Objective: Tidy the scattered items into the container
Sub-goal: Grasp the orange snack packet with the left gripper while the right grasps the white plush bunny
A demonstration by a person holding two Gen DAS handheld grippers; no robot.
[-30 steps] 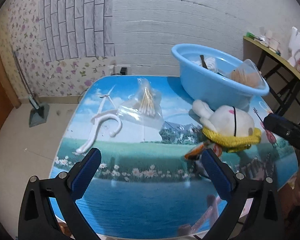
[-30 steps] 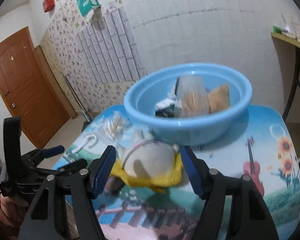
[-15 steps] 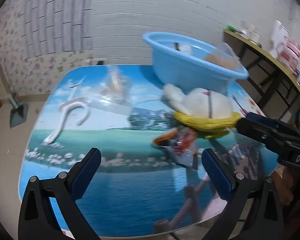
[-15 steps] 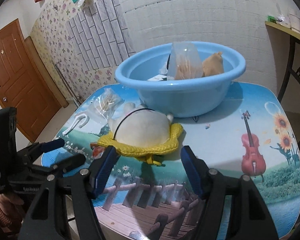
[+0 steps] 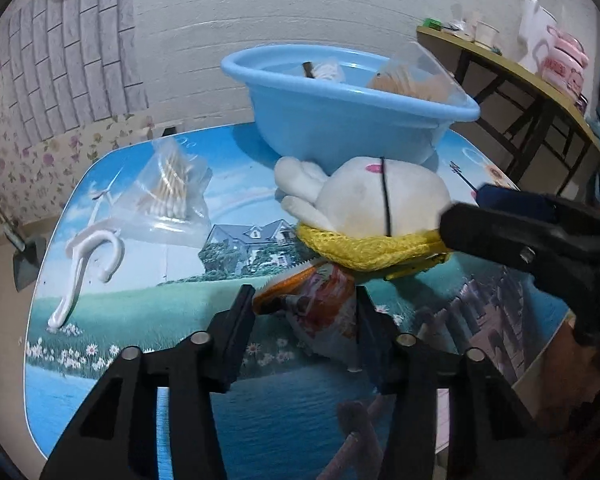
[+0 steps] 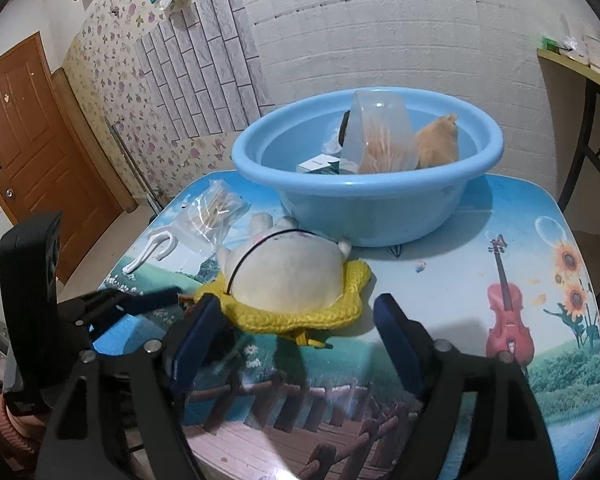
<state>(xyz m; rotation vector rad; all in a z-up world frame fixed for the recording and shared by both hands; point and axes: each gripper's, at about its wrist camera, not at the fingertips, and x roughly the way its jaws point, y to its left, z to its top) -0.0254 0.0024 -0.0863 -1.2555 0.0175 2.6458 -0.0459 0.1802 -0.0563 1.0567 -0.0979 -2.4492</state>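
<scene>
A blue basin [image 5: 340, 108] [image 6: 364, 184] stands at the back of the table and holds a clear bag and other items. A white plush toy with a yellow knitted collar [image 5: 372, 208] [image 6: 288, 276] lies in front of it. An orange and white snack packet [image 5: 320, 304] lies partly under the toy. My left gripper [image 5: 304, 316] has closed on the packet, a finger on each side. My right gripper [image 6: 296, 332] is open, just in front of the toy, empty. A bag of cotton swabs [image 5: 172, 196] [image 6: 216, 212] and a white plastic hook [image 5: 88, 264] [image 6: 152, 248] lie to the left.
The table [image 5: 140, 360] has a printed landscape top; its front edge is near both grippers. A side table [image 5: 508, 68] with cups and bottles stands at the right. A wooden door [image 6: 32, 136] is at the left.
My left gripper has moved forward and right and closed from wide open onto the snack packet. My right gripper has pulled back from the plush toy and stays open.
</scene>
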